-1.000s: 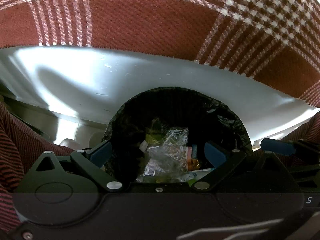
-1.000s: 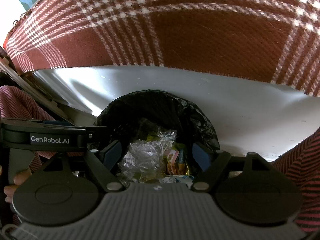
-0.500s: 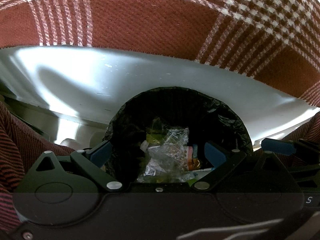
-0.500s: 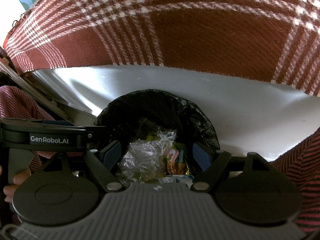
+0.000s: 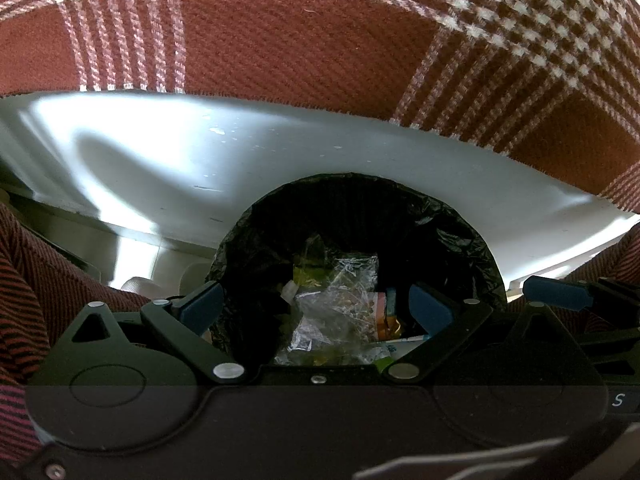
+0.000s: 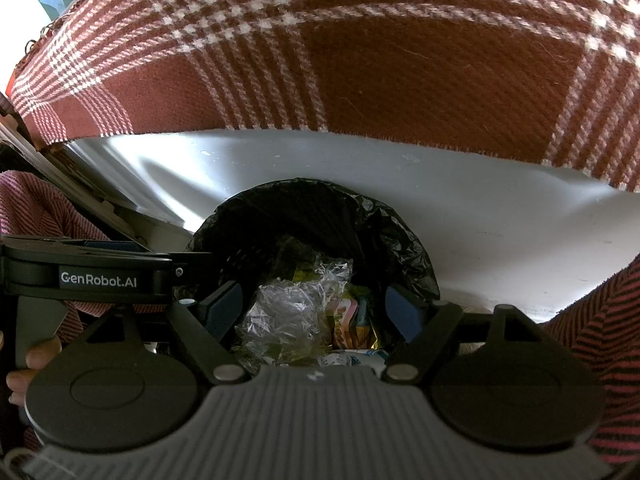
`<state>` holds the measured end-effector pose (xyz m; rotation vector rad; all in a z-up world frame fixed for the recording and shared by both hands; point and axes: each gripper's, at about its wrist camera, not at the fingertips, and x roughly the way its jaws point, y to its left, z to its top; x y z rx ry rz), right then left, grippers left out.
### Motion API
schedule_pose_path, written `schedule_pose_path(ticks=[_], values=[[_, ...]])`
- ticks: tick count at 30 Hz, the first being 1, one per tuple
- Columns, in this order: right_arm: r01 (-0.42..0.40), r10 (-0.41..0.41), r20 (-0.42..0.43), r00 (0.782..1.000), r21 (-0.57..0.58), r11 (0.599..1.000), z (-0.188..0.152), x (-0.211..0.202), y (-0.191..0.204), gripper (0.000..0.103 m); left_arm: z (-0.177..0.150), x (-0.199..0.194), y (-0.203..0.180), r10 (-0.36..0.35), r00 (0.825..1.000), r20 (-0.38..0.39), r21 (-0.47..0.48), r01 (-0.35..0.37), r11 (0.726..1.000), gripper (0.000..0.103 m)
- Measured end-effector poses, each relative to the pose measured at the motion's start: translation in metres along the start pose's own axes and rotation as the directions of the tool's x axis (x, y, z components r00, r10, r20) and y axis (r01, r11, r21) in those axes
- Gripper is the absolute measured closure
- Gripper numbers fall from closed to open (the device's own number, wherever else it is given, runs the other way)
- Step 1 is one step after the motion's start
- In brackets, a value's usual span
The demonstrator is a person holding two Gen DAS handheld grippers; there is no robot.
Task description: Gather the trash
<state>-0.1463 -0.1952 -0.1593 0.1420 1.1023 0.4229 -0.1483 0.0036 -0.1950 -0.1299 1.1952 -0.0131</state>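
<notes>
A round bin (image 5: 360,208) lined with crinkled black plastic sits on a smooth grey-white floor (image 5: 280,152), under a coarse red-and-white plaid cloth (image 5: 300,40) at twelve o'clock. My left gripper (image 5: 316,308) and my right gripper (image 6: 316,304) both hang over it with jaws spread wide, gripping nothing. Crumpled clear film (image 6: 288,316) and bright wrappers (image 6: 352,320) lie in the bin, framed between my blue pads (image 5: 430,308).

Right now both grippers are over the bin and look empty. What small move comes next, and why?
Probably lift the right gripper away to find more trash. Both it and the left gripper are open and empty above the black-lined bin, where the clear plastic wrap already lies inside.
</notes>
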Motion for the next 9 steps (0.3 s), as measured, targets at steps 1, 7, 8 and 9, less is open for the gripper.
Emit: schedule_pose_path(ticks=[1,7,8,9], values=[[0.001,-0.001,0.001,1.000,-0.001,1.000,0.000,0.000,0.000,0.016,0.000,0.000,-0.001,0.000,1.000,0.001,0.001,0.000,1.000,0.004],[0.001,-0.001,0.006,1.000,0.003,1.000,0.000,-0.001,0.000,0.016,0.000,-0.007,-0.001,-0.003,0.999,0.034,0.014,0.002,1.000,0.004],[0.001,-0.001,0.007,1.000,0.003,1.000,0.000,-0.001,0.000,0.016,0.001,-0.009,-0.002,0.002,0.999,0.044,0.020,-0.003,1.000,0.004],[-0.001,0.001,0.011,1.000,0.002,1.000,0.001,-0.002,0.000,0.016,0.001,-0.013,-0.002,0.007,0.998,0.056,0.030,-0.008,1.000,0.004]])
